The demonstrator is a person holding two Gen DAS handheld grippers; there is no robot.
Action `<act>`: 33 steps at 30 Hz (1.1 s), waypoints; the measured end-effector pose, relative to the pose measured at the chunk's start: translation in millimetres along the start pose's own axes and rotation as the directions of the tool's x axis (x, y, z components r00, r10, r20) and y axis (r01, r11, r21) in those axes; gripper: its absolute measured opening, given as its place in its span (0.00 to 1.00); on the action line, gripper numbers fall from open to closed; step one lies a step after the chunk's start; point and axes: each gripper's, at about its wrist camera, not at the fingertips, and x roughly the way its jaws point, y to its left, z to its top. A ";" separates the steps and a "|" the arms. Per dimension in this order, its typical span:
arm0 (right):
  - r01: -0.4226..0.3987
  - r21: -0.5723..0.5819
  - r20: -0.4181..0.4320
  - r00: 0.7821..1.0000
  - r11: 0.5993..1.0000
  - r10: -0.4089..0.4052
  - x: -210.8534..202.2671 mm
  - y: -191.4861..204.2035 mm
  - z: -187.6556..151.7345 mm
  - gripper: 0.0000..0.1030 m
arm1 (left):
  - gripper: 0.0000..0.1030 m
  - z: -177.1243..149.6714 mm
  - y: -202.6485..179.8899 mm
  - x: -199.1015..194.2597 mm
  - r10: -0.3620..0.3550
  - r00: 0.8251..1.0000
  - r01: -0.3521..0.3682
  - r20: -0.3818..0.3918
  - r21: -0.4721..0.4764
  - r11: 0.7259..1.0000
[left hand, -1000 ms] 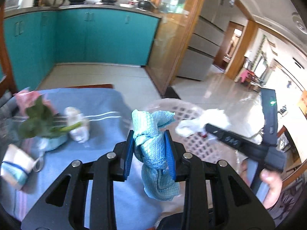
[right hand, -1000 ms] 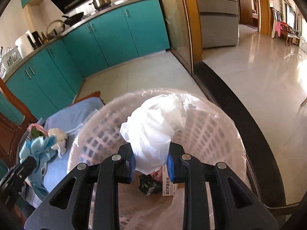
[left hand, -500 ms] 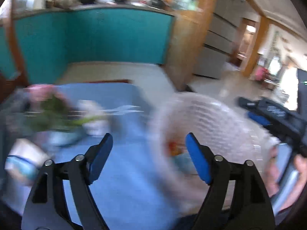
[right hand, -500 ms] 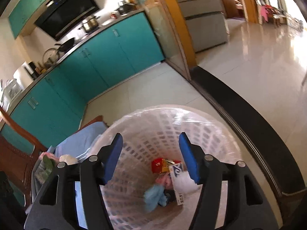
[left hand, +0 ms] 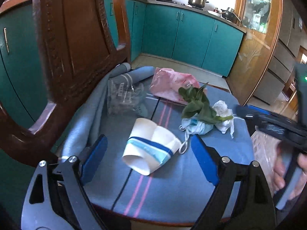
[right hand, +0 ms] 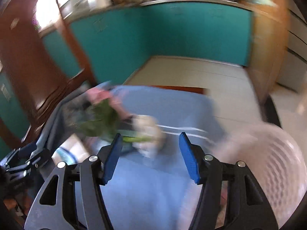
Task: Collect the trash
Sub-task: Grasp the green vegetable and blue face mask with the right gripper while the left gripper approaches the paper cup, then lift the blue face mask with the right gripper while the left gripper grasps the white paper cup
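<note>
now both of my grippers are empty: a second ago the left one was pinching a crumpled light-blue cloth and the right one a wad of white plastic, and half a second ago both had let go over the basket, so two pieces of trash are done. my left gripper has swung back over the chair seat with its blue pads spread wide, and between its fingers, touching neither, lies a crushed white paper cup with blue bands on its side on the blue striped cloth. just past the fingertips sit a crumpled blue face mask with a white loop, a green leafy vegetable stalk lying over it, and a white crumpled tissue touching them on the right. farther ahead are a pink plastic bag and a clear crinkled plastic wrapper. my right gripper is also spread open and empty, its view smeared by motion; the tissue and stalk show just ahead between its fingertips, and the white lattice waste basket lined with clear plastic stands to the right of its right finger. i judge the cup is my left's next pick and the tissue my right's; several pieces remain.
</note>
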 end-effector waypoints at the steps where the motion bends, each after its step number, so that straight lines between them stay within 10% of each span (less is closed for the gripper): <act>1: -0.024 -0.040 -0.022 0.999 0.999 0.023 12.0 14.7 1.0 0.58 | 0.86 -2.4 -1.9 -0.3 -0.002 1.000 0.002 -0.005 0.005 1.000; 7: 0.017 -0.187 -0.098 0.994 0.982 -0.036 60.4 50.8 -6.1 0.52 | 0.86 -9.2 1.2 12.4 -0.011 0.999 0.012 -0.049 0.017 1.000; 11: -0.028 -0.155 -0.118 0.993 0.987 0.010 65.2 44.0 -7.0 0.14 | 0.87 -11.9 -0.5 19.5 -0.025 0.997 0.027 -0.068 0.026 0.999; 15: -0.053 -0.117 -0.107 0.993 0.992 0.040 48.7 35.6 -6.6 0.07 | 0.89 -13.1 -1.7 28.1 -0.030 0.996 0.032 -0.080 0.031 0.999; 23: -0.175 -0.021 -0.074 0.982 0.984 0.173 -23.7 11.6 -20.0 0.06 | 0.92 -9.1 -6.0 61.9 0.042 0.994 -0.030 -0.101 0.118 0.993; 29: -0.178 -0.011 -0.190 0.967 0.984 0.172 -4.7 10.7 -36.5 0.07 | 0.92 -17.7 -6.4 78.0 0.003 0.986 0.013 -0.165 0.097 0.995; 33: -0.185 0.001 -0.188 0.965 0.983 0.182 -9.1 8.0 -37.3 0.37 | 0.89 -19.8 -6.4 81.1 0.005 0.986 0.013 -0.169 0.108 0.994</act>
